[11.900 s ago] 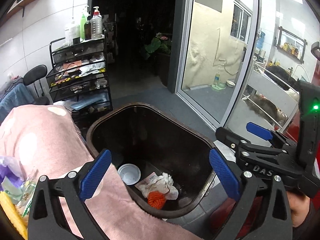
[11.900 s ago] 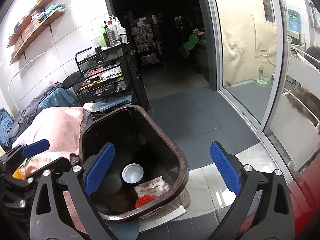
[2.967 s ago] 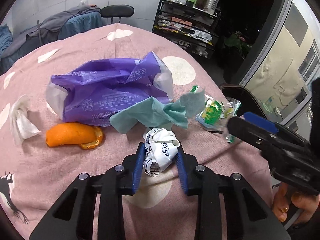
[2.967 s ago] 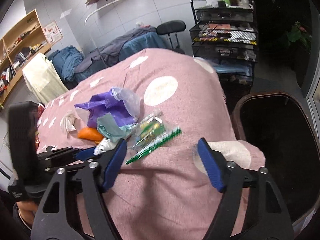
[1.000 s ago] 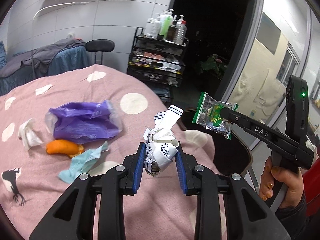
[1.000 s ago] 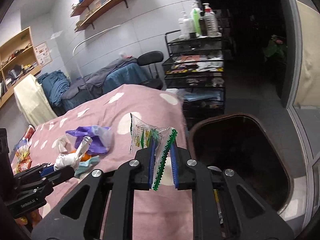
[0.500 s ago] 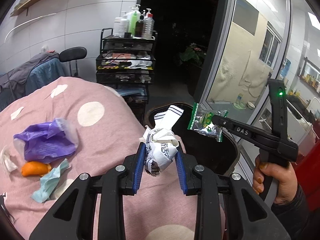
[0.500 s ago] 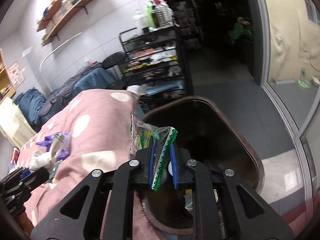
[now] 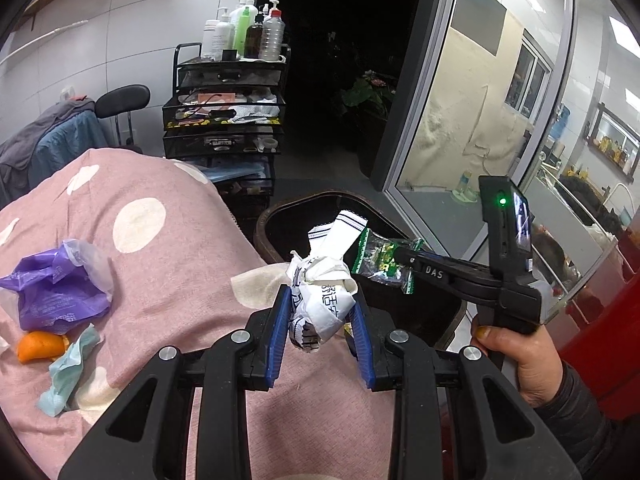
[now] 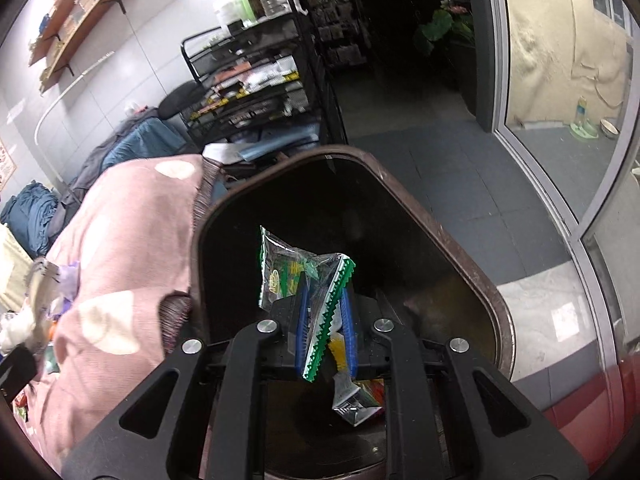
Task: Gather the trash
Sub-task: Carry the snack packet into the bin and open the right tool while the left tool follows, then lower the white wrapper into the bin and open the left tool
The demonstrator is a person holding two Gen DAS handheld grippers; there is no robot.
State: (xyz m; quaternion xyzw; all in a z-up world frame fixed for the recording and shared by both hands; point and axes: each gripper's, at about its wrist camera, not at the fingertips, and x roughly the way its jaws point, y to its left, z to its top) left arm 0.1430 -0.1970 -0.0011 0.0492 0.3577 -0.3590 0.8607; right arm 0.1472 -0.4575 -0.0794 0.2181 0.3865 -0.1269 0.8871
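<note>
Now the left gripper point(image 9: 322, 330) is clamped on a crumpled white wrapper point(image 9: 322, 296) above the pink dotted cloth's point(image 9: 160, 264) right edge, just left of the brown bin point(image 9: 276, 208). Over the bin's opening, the right gripper point(image 10: 324, 330) pinches a clear green-edged packet point(image 10: 298, 276). Far left on the cloth lie a purple bag point(image 9: 56, 288), orange peel point(image 9: 40, 346) and teal tissue point(image 9: 68, 372).

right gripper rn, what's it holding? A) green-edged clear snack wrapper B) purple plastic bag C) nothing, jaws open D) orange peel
A: the right gripper is shut on the green-edged clear snack wrapper, held over the brown bin; the purple plastic bag and orange peel lie on the pink cloth.
</note>
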